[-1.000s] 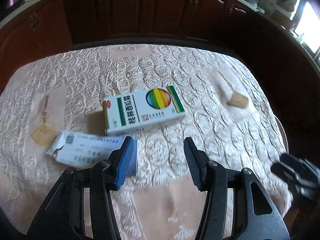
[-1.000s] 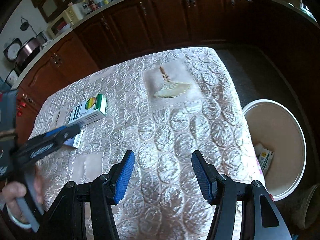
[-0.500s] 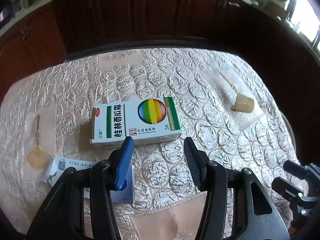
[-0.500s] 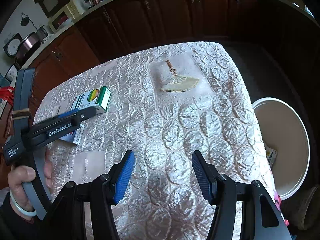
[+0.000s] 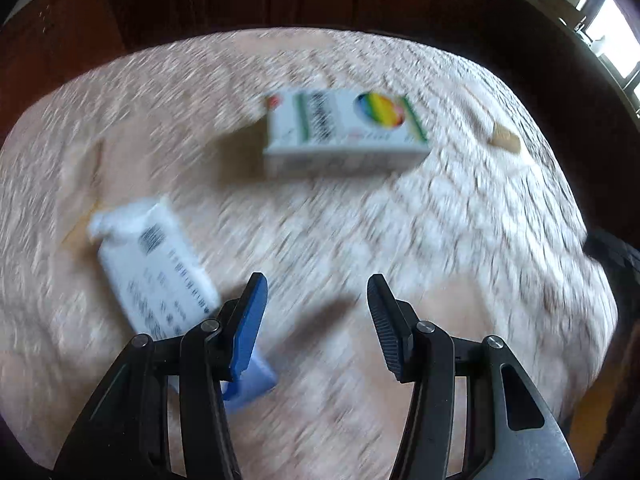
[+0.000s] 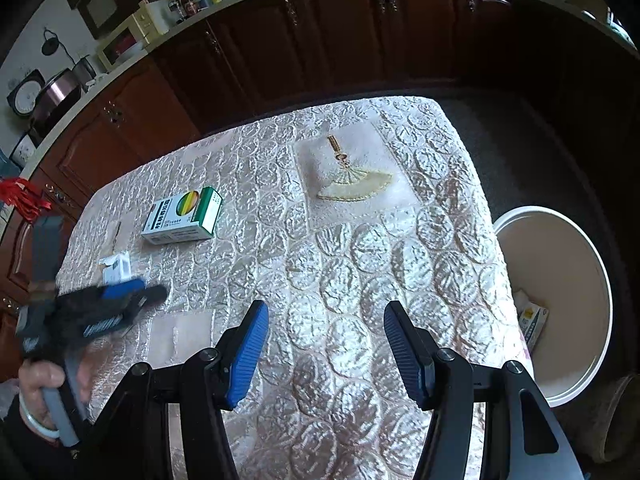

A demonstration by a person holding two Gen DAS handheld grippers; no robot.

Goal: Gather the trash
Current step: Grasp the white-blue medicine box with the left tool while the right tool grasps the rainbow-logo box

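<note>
- While our left tool [image 5: 316,300] hangs with its jaws apart and empty, the torn white paper packet [image 5: 154,270] lies on the quilted cream bench [image 6: 340,240] just beside its blue finger.
- Our right tool [image 6: 324,336] gapes empty too.
- Farther off sits the white-and-green cardboard box [image 5: 344,130].

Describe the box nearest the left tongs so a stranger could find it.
On the quilted table, two boxes lie near the left side. The white box, flat with a torn end, barcode and small print, lies closer to the left tongs; its neighbour, the rainbow box, has green stripes.
</note>
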